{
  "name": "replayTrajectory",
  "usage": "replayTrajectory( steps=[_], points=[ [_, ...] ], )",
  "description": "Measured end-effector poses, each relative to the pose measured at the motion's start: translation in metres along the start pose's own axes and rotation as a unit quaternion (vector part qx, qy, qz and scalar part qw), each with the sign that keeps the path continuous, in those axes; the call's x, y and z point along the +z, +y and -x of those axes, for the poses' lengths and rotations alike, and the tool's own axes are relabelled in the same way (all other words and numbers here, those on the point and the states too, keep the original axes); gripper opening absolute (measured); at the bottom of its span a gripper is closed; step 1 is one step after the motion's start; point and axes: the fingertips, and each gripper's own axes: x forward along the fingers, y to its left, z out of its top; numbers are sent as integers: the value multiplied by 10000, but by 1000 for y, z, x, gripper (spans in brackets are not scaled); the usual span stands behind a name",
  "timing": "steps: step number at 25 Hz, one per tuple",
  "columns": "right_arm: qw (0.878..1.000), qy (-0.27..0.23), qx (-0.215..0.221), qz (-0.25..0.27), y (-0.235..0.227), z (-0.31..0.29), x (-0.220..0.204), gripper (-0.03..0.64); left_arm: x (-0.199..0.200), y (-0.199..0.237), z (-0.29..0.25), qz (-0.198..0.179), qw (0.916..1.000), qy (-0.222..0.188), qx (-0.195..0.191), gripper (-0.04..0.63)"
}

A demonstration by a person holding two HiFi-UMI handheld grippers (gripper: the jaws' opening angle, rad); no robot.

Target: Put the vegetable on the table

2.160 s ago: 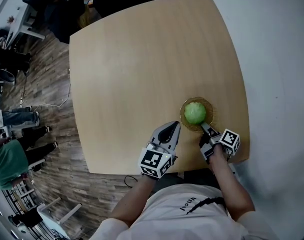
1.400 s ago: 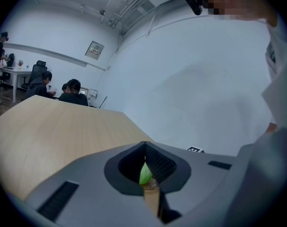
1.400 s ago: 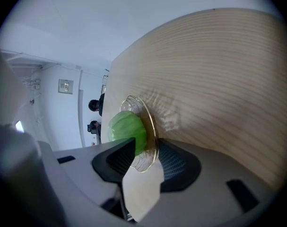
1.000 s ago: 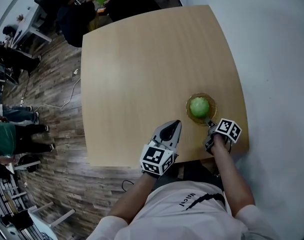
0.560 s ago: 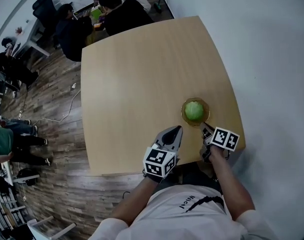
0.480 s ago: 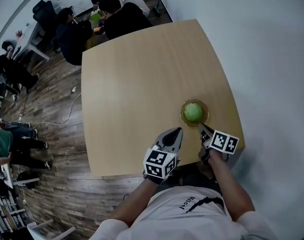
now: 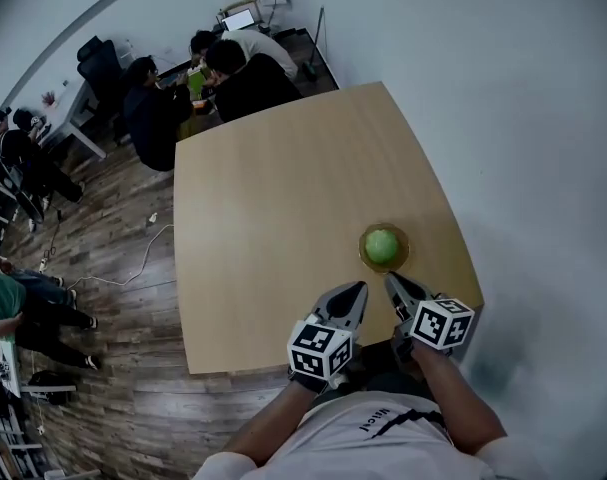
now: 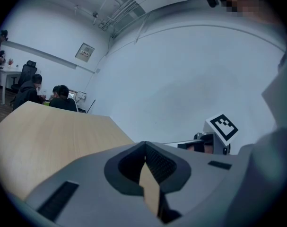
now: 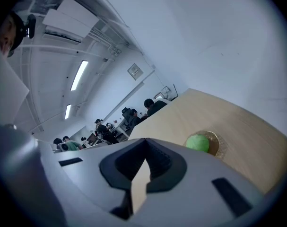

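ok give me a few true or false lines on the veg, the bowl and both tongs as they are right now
1. The green vegetable sits in the shallow bowl. True.
2. The right tongs are clamped on the vegetable. False: they are shut on nothing, on the near side of the bowl.
3. The left tongs are shut with nothing between them. True.
4. A second vegetable lies on the bare table. False: only the one in the bowl shows.

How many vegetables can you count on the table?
1: a green vegetable in the shallow bowl near the table's front right corner. No others show; its near edge is partly hidden.
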Motion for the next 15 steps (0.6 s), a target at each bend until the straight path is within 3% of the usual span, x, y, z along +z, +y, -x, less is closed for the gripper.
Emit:
replayTrajectory(
  steps=[5,15],
  points=[
    [9988,-104,40,469,21,13,8,12,18,-12,9,-159,9997,-169,-8,14],
    [9963,-313,44,799,45,35,11,12,32,-33,27,-341,9987,-363,-100,14]
  ],
)
